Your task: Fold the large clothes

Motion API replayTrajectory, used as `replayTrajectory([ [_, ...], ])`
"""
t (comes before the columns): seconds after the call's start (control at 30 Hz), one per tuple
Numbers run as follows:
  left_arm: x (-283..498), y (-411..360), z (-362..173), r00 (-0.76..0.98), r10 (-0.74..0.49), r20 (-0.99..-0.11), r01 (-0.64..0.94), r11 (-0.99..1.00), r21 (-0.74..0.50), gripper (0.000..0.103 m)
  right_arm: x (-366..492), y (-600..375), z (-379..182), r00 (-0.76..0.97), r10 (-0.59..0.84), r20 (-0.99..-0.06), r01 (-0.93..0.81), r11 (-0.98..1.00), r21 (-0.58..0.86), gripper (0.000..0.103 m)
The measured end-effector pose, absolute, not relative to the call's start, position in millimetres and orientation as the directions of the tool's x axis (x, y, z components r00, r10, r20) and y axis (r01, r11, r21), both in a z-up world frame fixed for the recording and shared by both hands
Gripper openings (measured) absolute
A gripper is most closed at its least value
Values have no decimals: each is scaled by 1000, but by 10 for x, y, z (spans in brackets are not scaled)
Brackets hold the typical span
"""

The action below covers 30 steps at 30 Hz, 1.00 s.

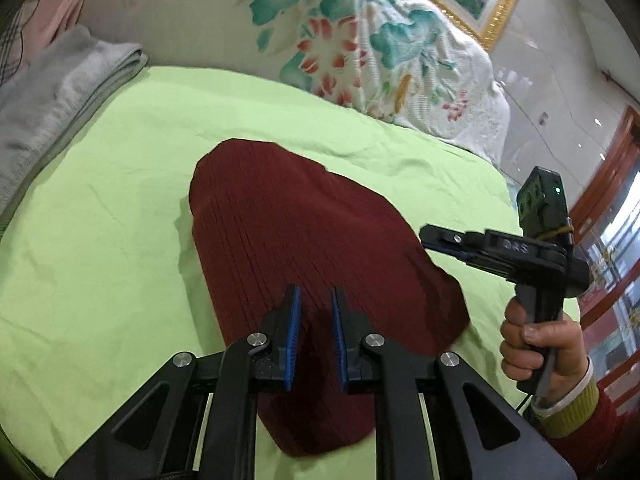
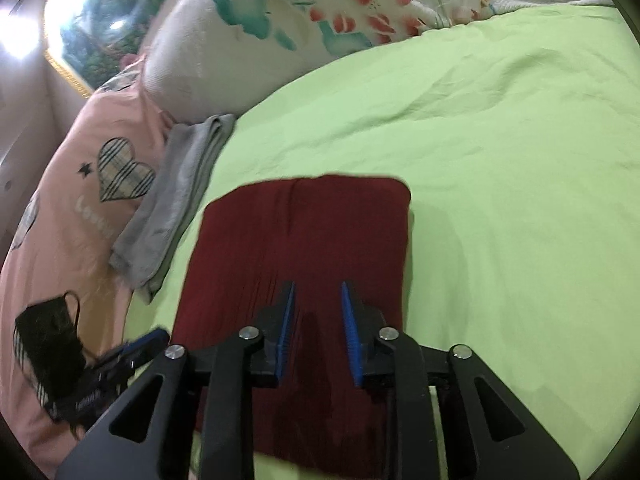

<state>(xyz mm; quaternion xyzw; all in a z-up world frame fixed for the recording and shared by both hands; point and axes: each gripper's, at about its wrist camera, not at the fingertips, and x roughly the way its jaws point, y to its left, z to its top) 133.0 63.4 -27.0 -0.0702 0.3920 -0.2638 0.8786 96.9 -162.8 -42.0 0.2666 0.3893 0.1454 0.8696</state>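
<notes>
The folded dark-red ribbed knit garment (image 2: 304, 248) lies on the green-sheeted bed (image 2: 500, 152) just below both released, empty tongs, left (image 1: 316, 300) and right (image 2: 318, 296), its long axis running away from them toward the pillows.

A dark red ribbed knit garment (image 1: 304, 216) lies folded into a compact, roughly rectangular bundle, flat on a light green bedsheet (image 1: 100, 220). Its ribs run lengthwise, near to far, and its far edge (image 2: 320, 179) is straight with rounded corners.
</notes>
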Motion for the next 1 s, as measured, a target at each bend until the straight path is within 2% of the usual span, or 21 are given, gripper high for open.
replayTrajectory([
  [0.1,1254,560,-379,559,-450,-696,398,882,-251,18,802,-1598,-546,632,444,-635,-36,836,548,29],
  [0.17,1241,564,-437,560,-455,-692,386,883,-268,17,786,-1620,-728,611,426,-667,8,840,543,29],
  [0.8,1172,469,-380,608,-337,-719,275,939,-207,18,726,-1619,-802,630,414,-657,31,832,554,29],
  [0.87,1140,492,-334,611,-328,-721,267,942,-202,21,712,-1619,-723,637,414,-650,17,835,550,31],
  [0.9,1133,519,-309,614,-318,-723,256,946,-198,23,713,-1634,-679,646,415,-641,9,835,550,34],
  [0.93,1136,549,-291,618,-307,-724,244,950,-195,30,711,-1652,-628,659,411,-631,4,836,549,37],
  [0.97,1155,604,-267,625,-297,-722,225,954,-198,37,722,-1681,-571,677,398,-619,3,840,543,51],
  [1.0,1183,662,-248,630,-296,-718,210,955,-210,39,746,-1706,-526,692,380,-614,7,847,532,64],
])
